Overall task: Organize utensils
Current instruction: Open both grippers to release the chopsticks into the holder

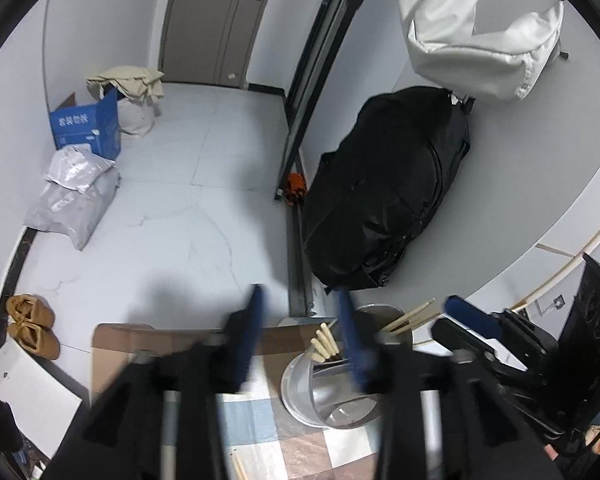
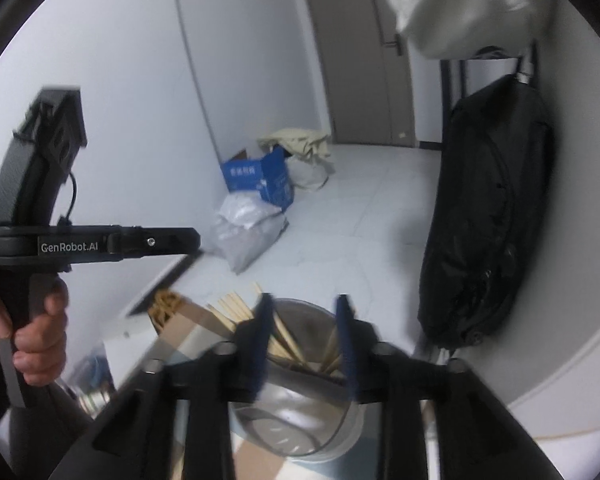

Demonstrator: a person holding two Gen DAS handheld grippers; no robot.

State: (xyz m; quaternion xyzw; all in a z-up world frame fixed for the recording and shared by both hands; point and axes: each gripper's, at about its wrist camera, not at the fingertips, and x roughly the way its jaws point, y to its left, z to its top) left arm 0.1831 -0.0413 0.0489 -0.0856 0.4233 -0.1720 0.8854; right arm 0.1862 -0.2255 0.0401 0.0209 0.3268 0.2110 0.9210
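The left gripper (image 1: 304, 334) has its fingers (image 1: 254, 328) parted, grasping nothing, above the tabletop's (image 1: 260, 432) far edge. The right gripper (image 2: 305, 344) is likewise released, its fingers (image 2: 346, 344) straddling the metal cup (image 2: 296, 420) near that edge. The chopsticks (image 2: 284, 336) stand inside the cup, leaning out over its rim.

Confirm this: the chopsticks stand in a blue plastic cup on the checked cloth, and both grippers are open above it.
Not blue plastic: the chopsticks stand in a shiny metal holder, as the right wrist view shows. The rest holds: checked cloth underneath, left gripper and right gripper open.
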